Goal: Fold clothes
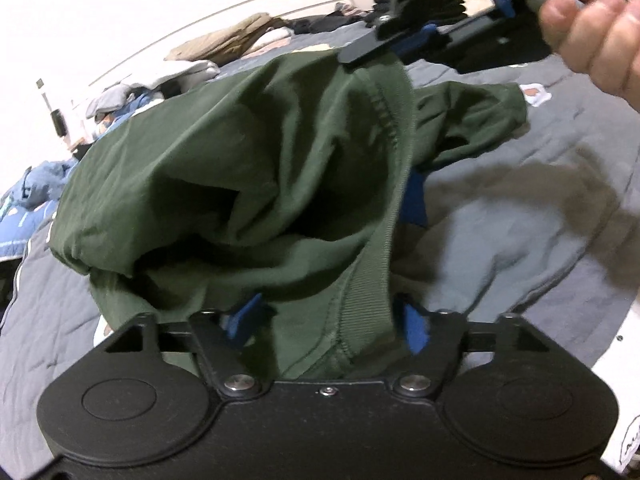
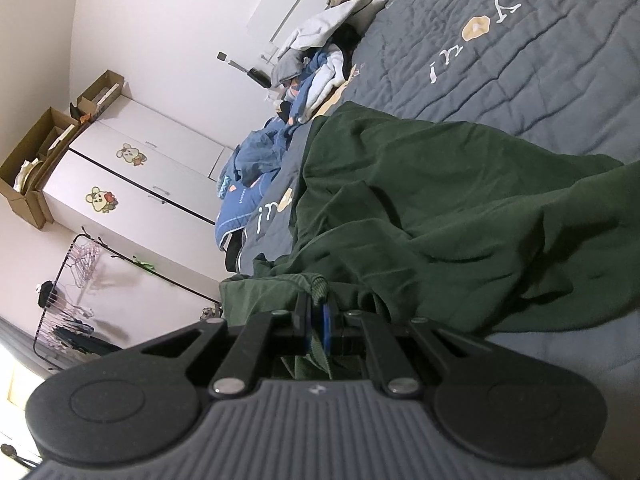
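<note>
While right tool (image 2: 316, 320) clamps green garment (image 1: 224, 168) hem — left tool (image 1: 328, 320) half-apart around ribbed band.

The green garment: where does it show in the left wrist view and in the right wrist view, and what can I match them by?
Left wrist view: the green garment fills the centre, its ribbed hem running down between the left gripper jaws.
Right wrist view: it spreads across the centre and right, one edge pinched in the right gripper.
Shared landmark: the grey quilt under it.
</note>
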